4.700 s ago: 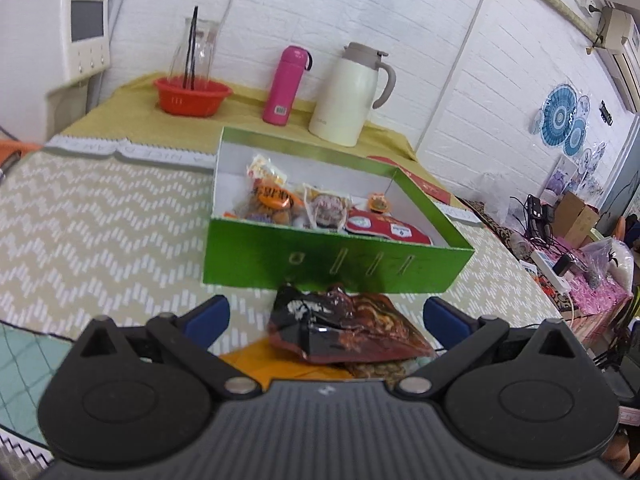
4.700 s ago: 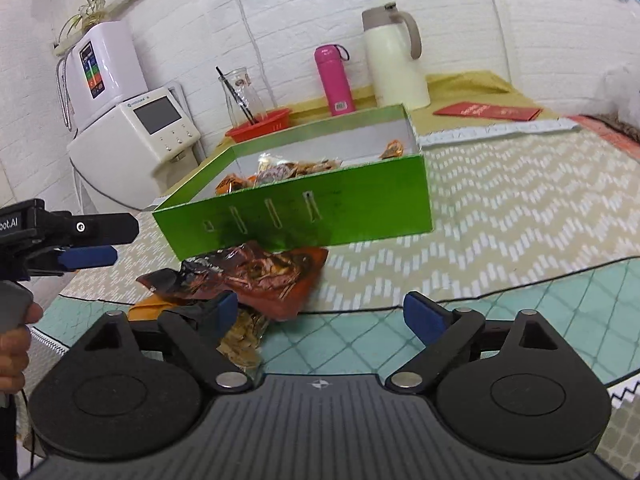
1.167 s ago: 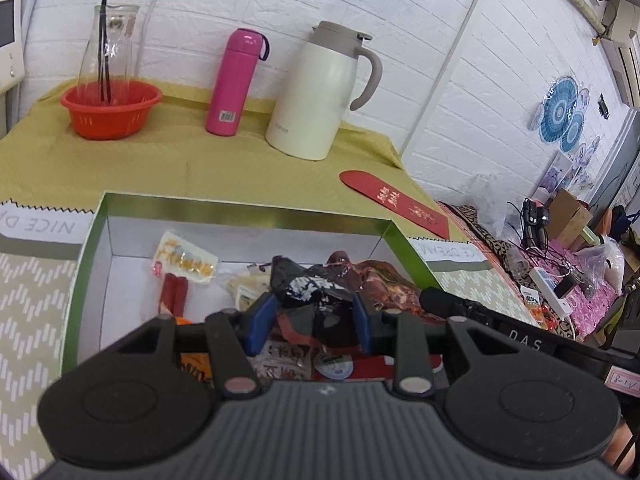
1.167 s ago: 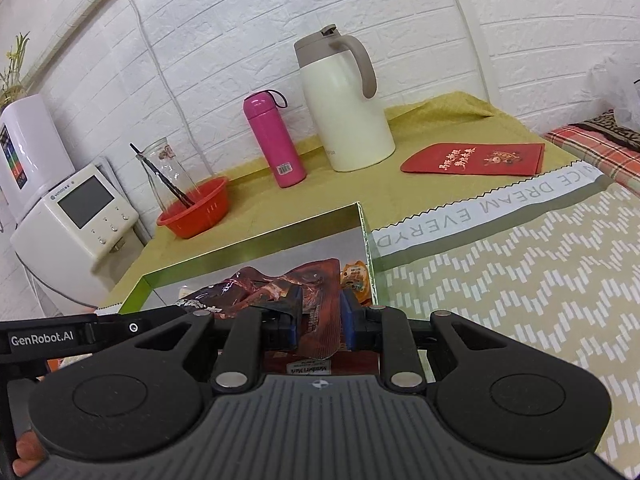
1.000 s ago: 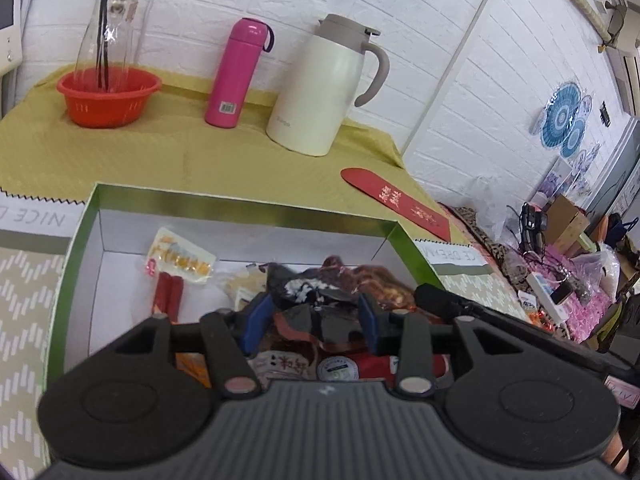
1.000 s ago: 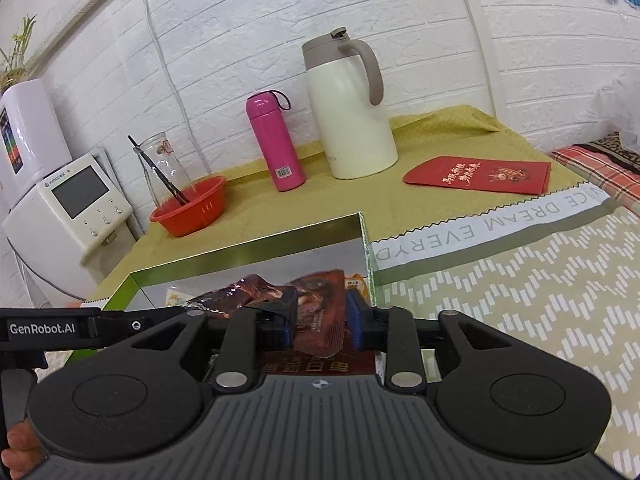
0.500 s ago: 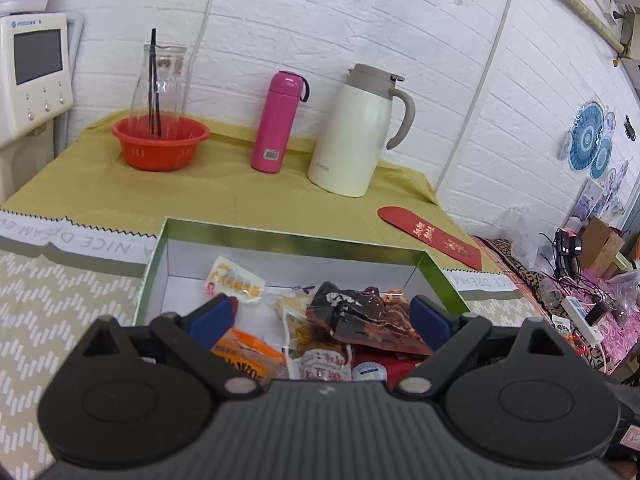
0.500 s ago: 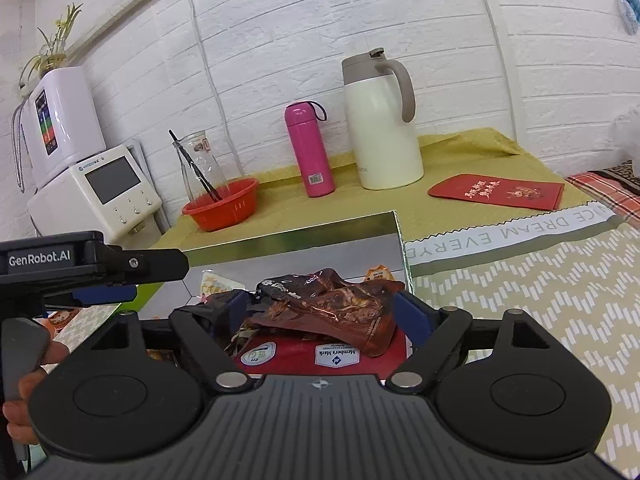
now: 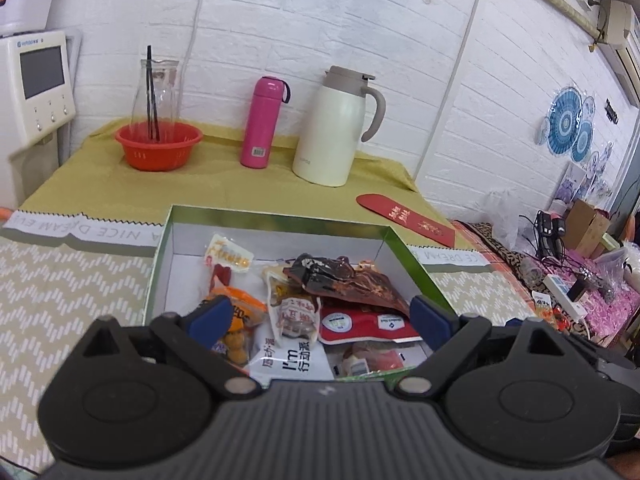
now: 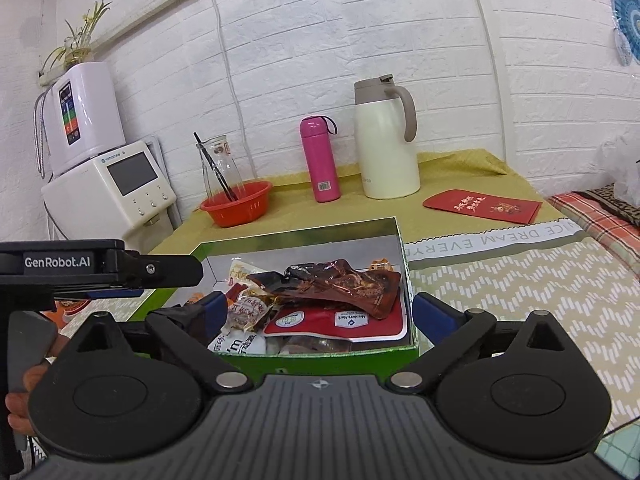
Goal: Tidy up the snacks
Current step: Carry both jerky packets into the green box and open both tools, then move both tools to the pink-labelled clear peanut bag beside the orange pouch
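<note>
Both my tools have just let go. My left tool [image 9: 320, 318] and my right tool [image 10: 318, 312] were each clamped on an end of the dark brown snack pouch [image 9: 348, 280] a moment ago; now their blue pads stand wide apart with nothing pressed between them, and both views sit further back from the box than they did a second ago.

The pouch now lies inside the green box [image 9: 160, 256], in the middle of each frame. It rests on top of the other packets, tilted, with its lower edge over the red packet [image 9: 368, 324] and its upper left corner next to the clear sausage packet [image 9: 294, 304]. An orange packet [image 9: 240, 308] sits at the lower left of the box in the left view, and a white packet with black print [image 9: 288, 360] lies along the near wall.

From the right view I see my left tool as a black bar [image 10: 100, 266] at the left edge of the frame, level with the box rim, with my hand [image 10: 24, 384] below it.

I judge this snack as delivered: it is in the box and free of both tools. No loose snack shows on the tabletop [image 10: 520, 288] in either frame, so I cannot tell whether another one is waiting; the next thing is to look below and in front of the box.
</note>
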`<state>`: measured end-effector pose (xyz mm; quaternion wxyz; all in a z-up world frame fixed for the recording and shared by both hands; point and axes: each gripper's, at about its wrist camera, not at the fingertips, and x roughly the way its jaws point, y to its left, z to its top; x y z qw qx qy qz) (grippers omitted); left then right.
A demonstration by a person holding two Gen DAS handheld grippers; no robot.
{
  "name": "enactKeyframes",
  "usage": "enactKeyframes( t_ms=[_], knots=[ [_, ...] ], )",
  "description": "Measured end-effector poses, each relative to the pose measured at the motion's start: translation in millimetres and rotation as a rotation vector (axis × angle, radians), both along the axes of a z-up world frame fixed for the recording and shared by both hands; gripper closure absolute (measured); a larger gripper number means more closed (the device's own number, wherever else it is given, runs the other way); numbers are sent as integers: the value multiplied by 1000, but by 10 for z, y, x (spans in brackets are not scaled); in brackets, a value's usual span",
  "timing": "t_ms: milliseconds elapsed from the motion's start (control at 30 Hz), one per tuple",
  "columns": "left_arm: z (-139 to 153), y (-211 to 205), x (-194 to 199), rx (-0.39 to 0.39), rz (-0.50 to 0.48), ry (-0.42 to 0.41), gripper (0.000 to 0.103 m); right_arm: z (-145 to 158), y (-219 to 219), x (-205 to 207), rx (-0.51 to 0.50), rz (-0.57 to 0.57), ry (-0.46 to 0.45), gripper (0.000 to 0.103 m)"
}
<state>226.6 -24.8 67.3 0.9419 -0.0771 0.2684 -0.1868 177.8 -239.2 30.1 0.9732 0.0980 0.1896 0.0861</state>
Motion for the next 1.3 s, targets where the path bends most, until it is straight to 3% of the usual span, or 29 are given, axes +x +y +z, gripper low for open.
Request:
enactKeyframes(
  t_ms=[367, 533, 800, 967, 1133, 1300],
  knots=[
    [-13, 10, -573, 73, -13, -35, 12, -62, 127, -591, -18, 21, -1, 0],
    [-186, 147, -883, 79, -35, -31, 12, -178, 197, -794, -25, 38, 15, 0],
    [-623, 609, -1278, -26, 18, 84, 12, -516, 371, -1000, -28, 74, 72, 0],
    [-790, 819, -1392, -119, 36, 157, 12, -617, 632, -1068, -53, 145, 41, 0],
    [-807, 857, -1473, -114, 27, 155, 12, -665, 896, -958, -123, 175, 78, 0],
    [-822, 792, -1479, -128, -27, 172, 12, -723, 893, -888, -143, 186, 139, 0]
  ],
)
